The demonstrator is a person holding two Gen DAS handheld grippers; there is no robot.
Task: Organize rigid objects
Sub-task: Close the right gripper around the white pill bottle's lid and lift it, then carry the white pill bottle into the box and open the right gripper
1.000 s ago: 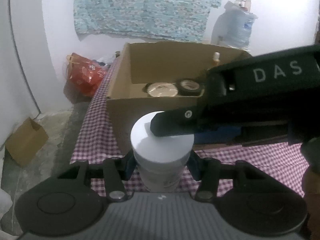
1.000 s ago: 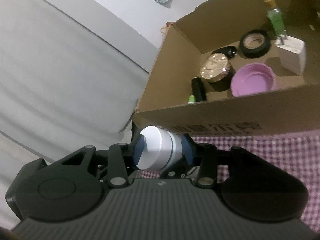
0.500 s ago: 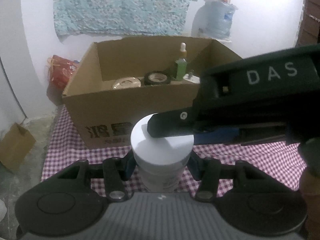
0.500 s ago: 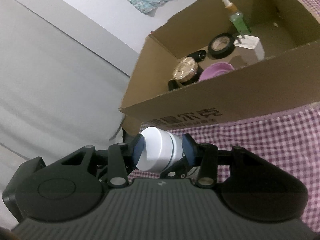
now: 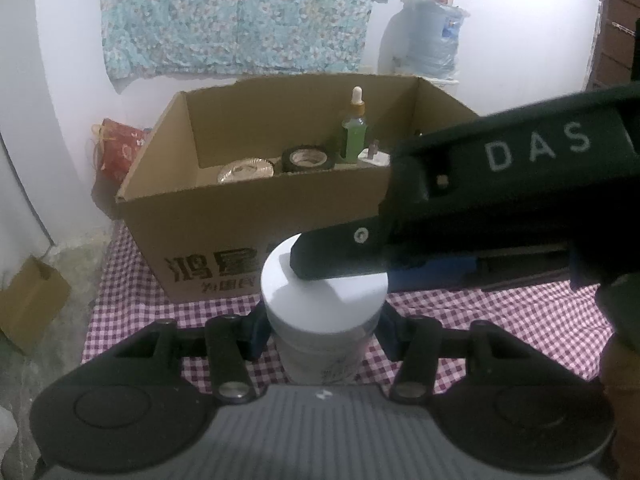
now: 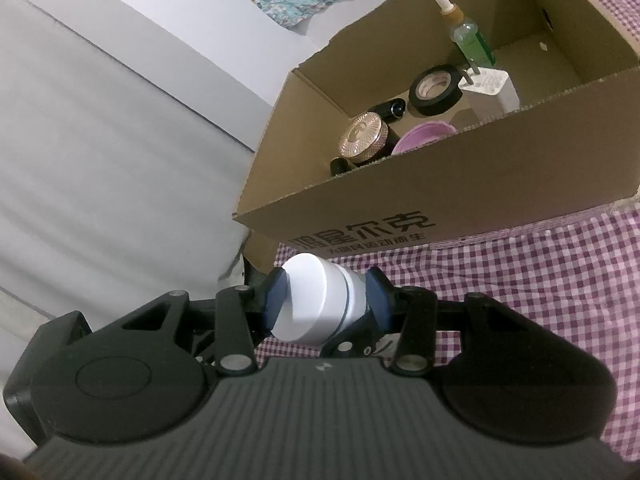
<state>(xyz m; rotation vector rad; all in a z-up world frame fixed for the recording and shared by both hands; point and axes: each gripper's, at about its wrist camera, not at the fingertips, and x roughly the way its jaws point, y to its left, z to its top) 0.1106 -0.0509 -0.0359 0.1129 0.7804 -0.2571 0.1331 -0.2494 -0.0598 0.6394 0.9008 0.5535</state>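
Observation:
A white jar (image 5: 324, 300) with a white lid hangs over the checked cloth in front of an open cardboard box (image 5: 200, 220). My left gripper (image 5: 324, 332) is shut on the jar's body. One finger (image 5: 340, 252) of the right gripper lies across the lid. In the right wrist view the jar (image 6: 320, 300) lies sideways, and my right gripper (image 6: 326, 304) is shut on it with blue pads at both ends. The box (image 6: 500, 184) holds a green dropper bottle (image 6: 468, 36), black tape (image 6: 434, 90), a gold compact (image 6: 362, 138), a purple lid (image 6: 424, 136) and a white charger (image 6: 492, 92).
The purple checked cloth (image 5: 500, 312) covers the table, whose left edge drops to the floor. A small cardboard box (image 5: 28, 304) and a red bag (image 5: 120, 148) sit on the floor at left. A water jug (image 5: 432, 36) stands behind the box.
Both grippers carried the jar sideways along the box's front. The box now faces the left wrist view squarely, and more of the checked cloth shows in the right wrist view.

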